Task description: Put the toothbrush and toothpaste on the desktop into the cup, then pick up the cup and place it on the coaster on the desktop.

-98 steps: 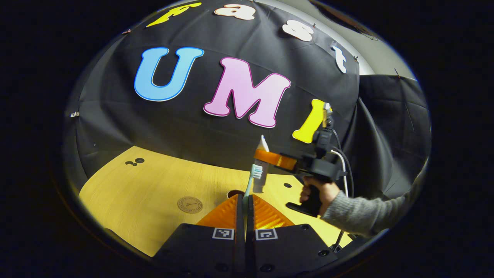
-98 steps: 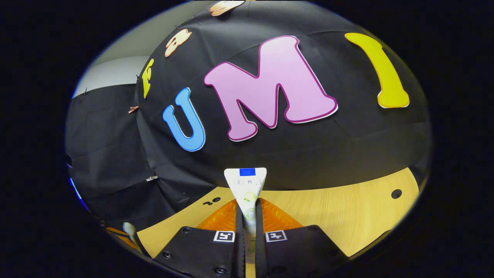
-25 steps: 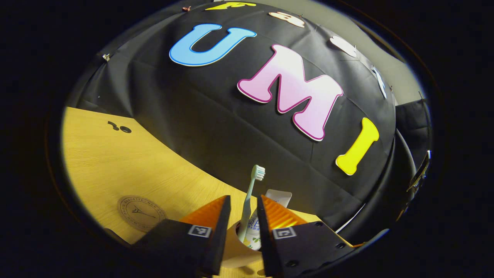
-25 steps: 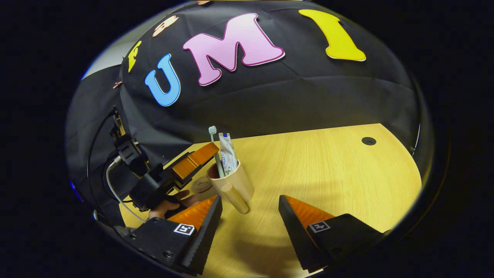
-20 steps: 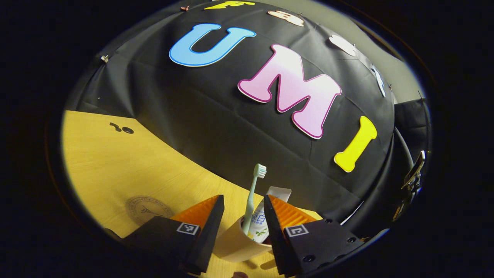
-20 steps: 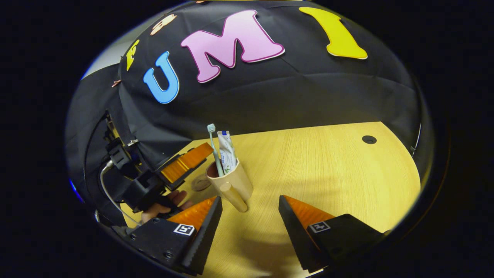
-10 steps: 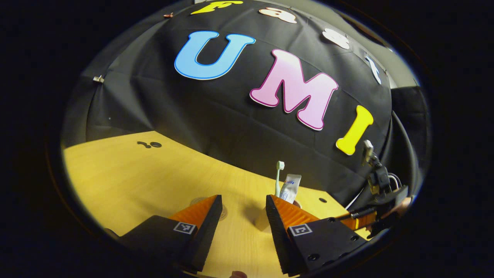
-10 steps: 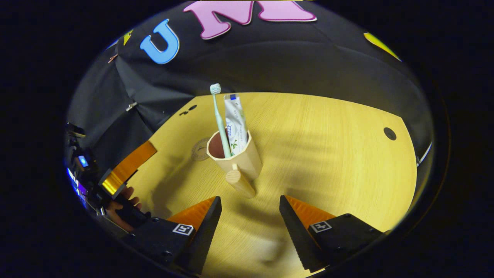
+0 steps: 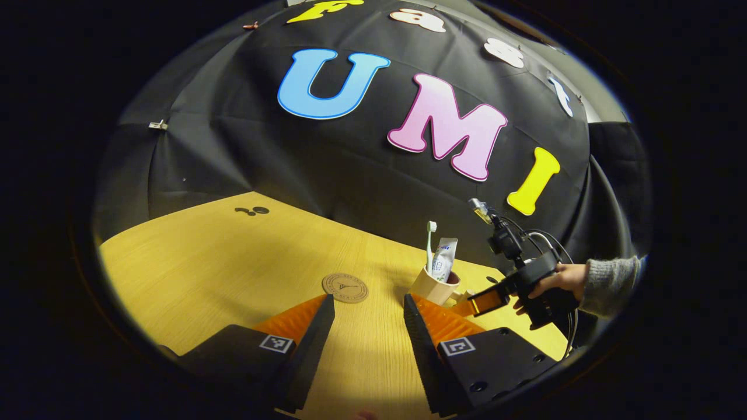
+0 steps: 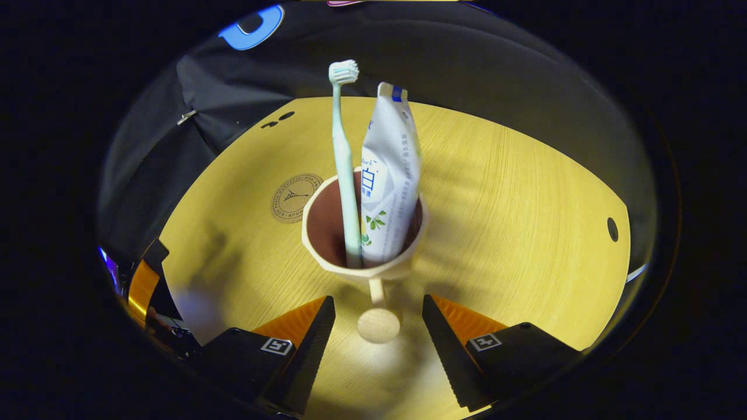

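Coaster (image 10: pixel 296 197): lying flat on the desktop (image 10: pixel 513 233) at about ten o'clock from the cup, near it but not touching, and waiting bare.
Left gripper (image 9: pixel 363 306): now hanging back with its fingers parted and nothing between them, having let go of the toothbrush seconds ago.
Toothbrush (image 10: pixel 344 169) and toothpaste (image 10: pixel 390 181): both standing upright in the cup, so the first half of the job looks finished.
Cup (image 10: pixel 365 233): sitting on the desktop, its stubby handle (image 10: pixel 378 318) pointing at six o'clock.
Right gripper (image 10: pixel 378 312): has swung in close, fingers spread either side of the handle without touching it; a grab and lift to the coaster seems next.
Hidden: the cup's base and the handle's joint are hard to judge, perhaps foreshortened.
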A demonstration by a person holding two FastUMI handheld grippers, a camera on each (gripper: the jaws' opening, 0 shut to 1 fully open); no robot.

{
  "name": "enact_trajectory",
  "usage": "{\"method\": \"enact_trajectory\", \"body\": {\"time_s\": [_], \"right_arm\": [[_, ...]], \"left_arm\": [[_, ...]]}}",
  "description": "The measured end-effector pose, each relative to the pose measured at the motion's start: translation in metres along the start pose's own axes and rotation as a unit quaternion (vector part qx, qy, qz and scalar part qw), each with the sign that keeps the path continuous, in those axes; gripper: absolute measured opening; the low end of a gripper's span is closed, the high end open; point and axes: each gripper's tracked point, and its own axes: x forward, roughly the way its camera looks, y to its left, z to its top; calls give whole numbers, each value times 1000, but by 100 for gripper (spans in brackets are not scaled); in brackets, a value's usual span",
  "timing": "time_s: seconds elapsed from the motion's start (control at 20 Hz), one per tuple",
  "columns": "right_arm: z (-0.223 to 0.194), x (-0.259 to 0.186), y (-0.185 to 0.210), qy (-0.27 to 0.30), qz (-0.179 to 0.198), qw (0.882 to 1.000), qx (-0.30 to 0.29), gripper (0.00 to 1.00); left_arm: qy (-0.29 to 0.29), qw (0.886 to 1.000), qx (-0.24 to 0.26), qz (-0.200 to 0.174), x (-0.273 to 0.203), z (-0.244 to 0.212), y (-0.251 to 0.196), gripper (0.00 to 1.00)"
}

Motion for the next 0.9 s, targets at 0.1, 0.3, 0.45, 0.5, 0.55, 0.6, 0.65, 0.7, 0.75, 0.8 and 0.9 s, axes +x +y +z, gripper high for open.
{"method": "enact_trajectory", "body": {"time_s": [0.1,0.3,0.45,0.5,0.55,0.6,0.65,0.7,0.75,0.8,0.9], "right_arm": [[0,9,0,13,-5,1000,-8,93],[1,18,-1,23,-25,999,-30,80],[-1,20,-2,36,-36,998,-38,80],[-3,21,-6,40,-48,997,-38,76],[-4,20,-11,45,-63,996,-36,70],[-10,19,-14,57,-67,996,-27,56],[-9,20,-14,58,-73,995,-23,42],[-8,18,-16,57,-79,995,-32,28],[-8,20,-17,51,-83,995,-35,31],[-8,22,-16,44,-86,995,-35,31],[-7,20,-14,32,-82,996,-30,29]], "left_arm": [[6,1000,-11,2,-6,-5,3,77],[16,1000,-24,3,-14,-12,6,77],[22,999,-25,7,-19,-16,11,77],[23,999,-27,8,-18,-17,13,77],[24,999,-30,10,-19,-16,15,77],[25,999,-32,11,-20,-17,16,77],[25,999,-33,12,-20,-17,16,77],[25,999,-33,11,-19,-18,16,77],[25,999,-33,11,-19,-18,16,77],[25,999,-33,10,-20,-18,15,76],[27,999,-31,8,-21,-21,13,77]]}}
